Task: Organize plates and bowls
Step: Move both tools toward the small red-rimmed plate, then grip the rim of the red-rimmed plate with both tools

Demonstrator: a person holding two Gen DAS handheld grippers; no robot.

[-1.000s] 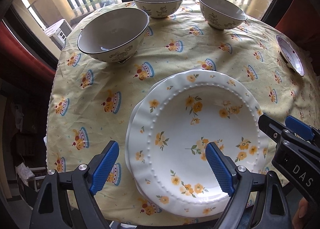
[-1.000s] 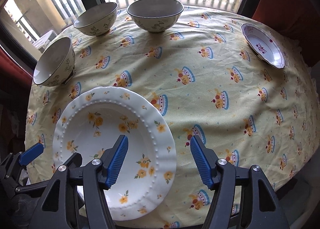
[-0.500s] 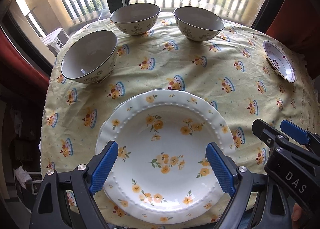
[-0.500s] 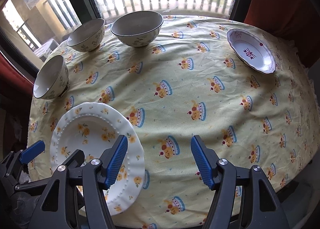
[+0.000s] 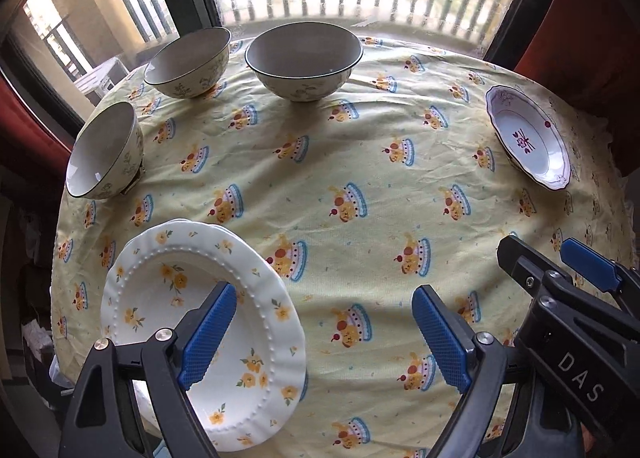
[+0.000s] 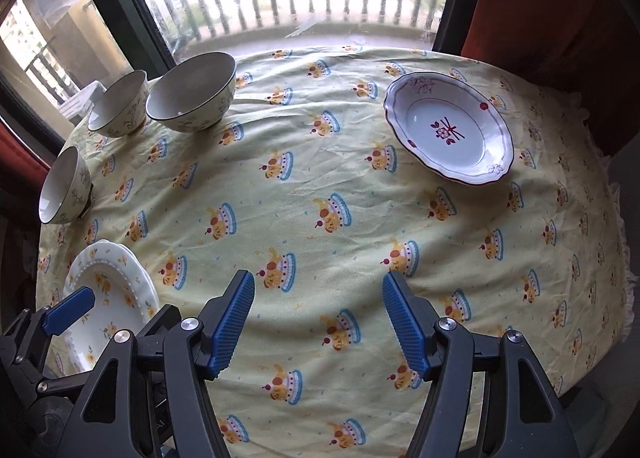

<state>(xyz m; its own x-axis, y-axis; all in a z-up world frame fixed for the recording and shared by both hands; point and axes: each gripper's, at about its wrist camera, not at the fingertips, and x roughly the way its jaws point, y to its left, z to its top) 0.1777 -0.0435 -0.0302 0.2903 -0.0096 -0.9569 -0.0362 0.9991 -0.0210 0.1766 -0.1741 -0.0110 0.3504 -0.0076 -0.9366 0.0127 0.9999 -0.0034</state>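
Both sets of jaws gape, holding nothing: the left gripper (image 5: pixel 324 334) hangs beside the yellow-flowered plates (image 5: pixel 248 322), the maroon-patterned dish (image 6: pixel 448 128) far beyond the right gripper (image 6: pixel 318 324).

Glossy glazed plates (image 5: pixel 248 342), bowls (image 5: pixel 304 58); matt creased cotton tablecloth (image 5: pixel 360 178).
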